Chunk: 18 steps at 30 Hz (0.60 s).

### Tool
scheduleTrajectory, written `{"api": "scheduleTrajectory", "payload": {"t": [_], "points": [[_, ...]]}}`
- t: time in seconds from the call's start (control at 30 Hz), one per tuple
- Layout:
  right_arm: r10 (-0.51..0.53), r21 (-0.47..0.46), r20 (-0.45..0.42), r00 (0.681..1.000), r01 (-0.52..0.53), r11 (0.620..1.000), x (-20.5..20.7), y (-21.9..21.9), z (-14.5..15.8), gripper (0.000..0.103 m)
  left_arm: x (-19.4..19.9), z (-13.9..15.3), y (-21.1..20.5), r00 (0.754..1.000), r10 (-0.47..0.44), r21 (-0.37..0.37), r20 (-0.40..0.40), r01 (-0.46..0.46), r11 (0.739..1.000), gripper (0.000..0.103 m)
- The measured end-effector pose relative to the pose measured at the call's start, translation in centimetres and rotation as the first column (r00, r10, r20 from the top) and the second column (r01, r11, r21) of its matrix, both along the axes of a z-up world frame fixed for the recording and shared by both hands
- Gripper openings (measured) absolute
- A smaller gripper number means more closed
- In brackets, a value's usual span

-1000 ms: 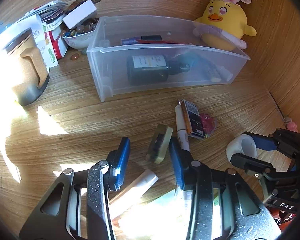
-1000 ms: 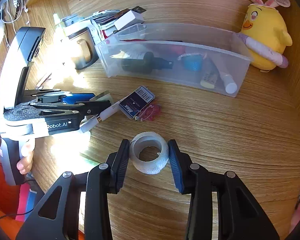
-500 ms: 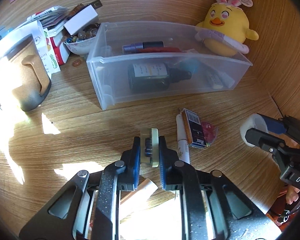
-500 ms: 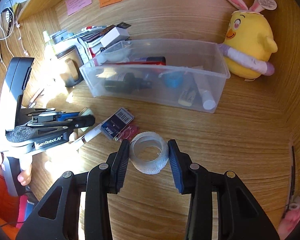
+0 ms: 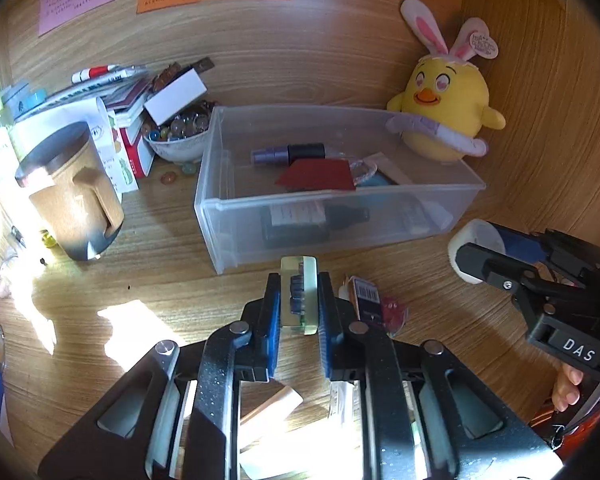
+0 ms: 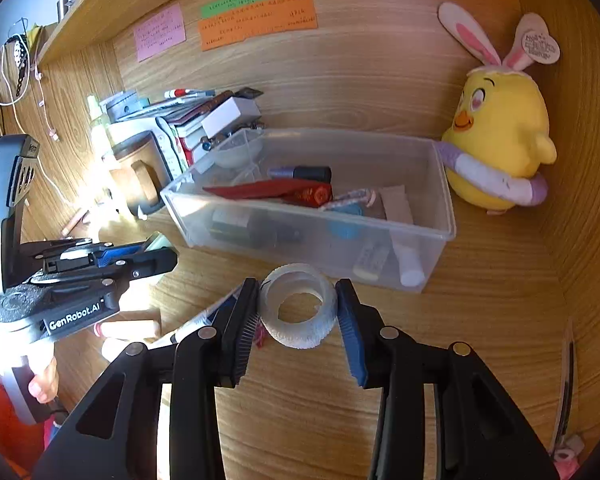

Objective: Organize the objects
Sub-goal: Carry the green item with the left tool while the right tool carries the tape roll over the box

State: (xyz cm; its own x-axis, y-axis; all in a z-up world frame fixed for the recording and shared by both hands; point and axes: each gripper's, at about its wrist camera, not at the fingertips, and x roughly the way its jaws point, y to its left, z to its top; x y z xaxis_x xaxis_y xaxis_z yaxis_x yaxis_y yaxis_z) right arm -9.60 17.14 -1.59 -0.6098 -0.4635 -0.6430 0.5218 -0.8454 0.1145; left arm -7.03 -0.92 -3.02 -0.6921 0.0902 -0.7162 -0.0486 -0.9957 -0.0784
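Note:
My left gripper [image 5: 299,300] is shut on a small pale green block with a dark insert [image 5: 299,294], held above the desk in front of the clear plastic bin [image 5: 236,216]. My right gripper [image 6: 298,308] is shut on a white tape roll [image 6: 300,312], lifted in front of the bin [image 6: 432,256]. The bin holds a dark bottle [image 5: 308,220], a red card [image 5: 316,174] and several small items. The right gripper with the roll also shows in the left wrist view [image 5: 476,252]; the left gripper shows in the right wrist view [image 6: 156,256].
A dark box [image 5: 366,300], a red wrapper [image 5: 394,314] and a white pen [image 6: 204,316] lie on the desk in front of the bin. A yellow chick plush [image 5: 446,116] stands right of the bin. A brown mug [image 5: 72,204], a bead bowl [image 5: 178,132] and stacked boxes stand left.
My left gripper closed on the green block and lifted it toward the bin. My right gripper lifted the tape roll off the desk toward the bin.

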Motion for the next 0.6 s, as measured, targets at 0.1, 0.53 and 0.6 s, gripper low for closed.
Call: {"api": "scheduleTrajectory", "payload": {"t": [0.1,0.53,0.6], "points": [[0.000,0.009,-0.022,1.000,0.001,1.000,-0.6,-0.6,0.4,0.036,-0.2,0.6,0.1,1.000,-0.001,0.004,-0.015,0.001,1.000,0.016],[-0.024,0.004,-0.091,0.996,0.024,1.000,-3.5,-1.3,2.9,0.036,-2.6,3.3,-0.2,0.997,-0.004,0.041,-0.080,0.008,0.999,0.016],[-0.030,0.002,-0.102,0.994,0.030,1.000,-3.9,-1.3,3.3,0.036,-3.2,3.4,-0.2,0.997,-0.003,0.049,-0.074,0.006,0.999,0.016]]}}
